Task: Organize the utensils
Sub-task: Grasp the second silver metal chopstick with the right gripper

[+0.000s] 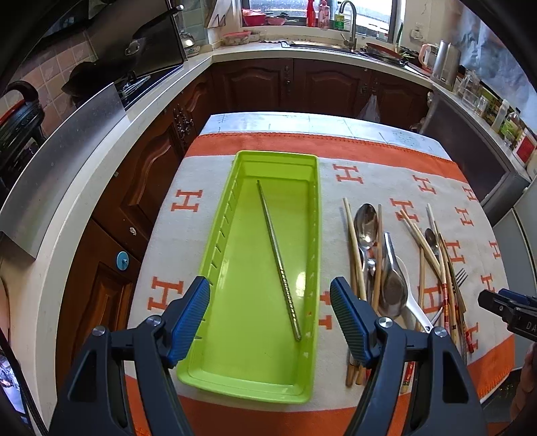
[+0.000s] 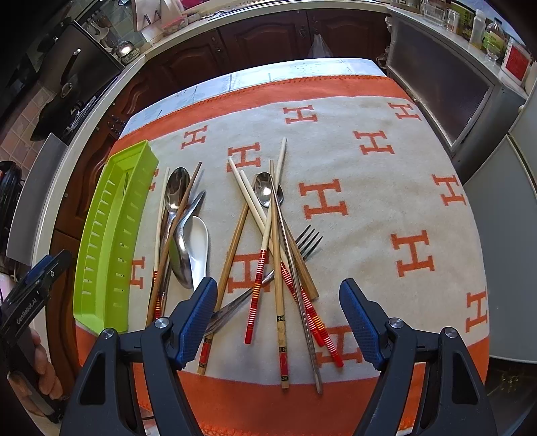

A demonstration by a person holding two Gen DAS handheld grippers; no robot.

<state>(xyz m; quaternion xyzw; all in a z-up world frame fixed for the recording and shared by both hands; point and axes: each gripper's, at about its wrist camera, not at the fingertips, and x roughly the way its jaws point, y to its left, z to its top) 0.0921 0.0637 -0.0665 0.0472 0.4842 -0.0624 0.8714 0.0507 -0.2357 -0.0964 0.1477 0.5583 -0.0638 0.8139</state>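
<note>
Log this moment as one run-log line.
left hand-held gripper: open, over tray | right hand-held gripper: open, over utensil pile | tray holds one metal chopstick

The left gripper (image 1: pixel 270 313) hides the near ends of the wooden chopsticks (image 1: pixel 356 268) beside the green tray (image 1: pixel 214 268)

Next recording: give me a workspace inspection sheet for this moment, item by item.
Surface: table under an orange and cream H-pattern cloth.
Job's things: green tray holding one metal chopstick; loose pile of chopsticks, metal spoons, a white spoon and a fork beside it.
Clutter: nothing seen.
Grippers: left claw open above the tray; right claw open above the pile.
Cables: nothing seen.
Surroundings: kitchen counters, wooden cabinets, sink faucet.
</note>
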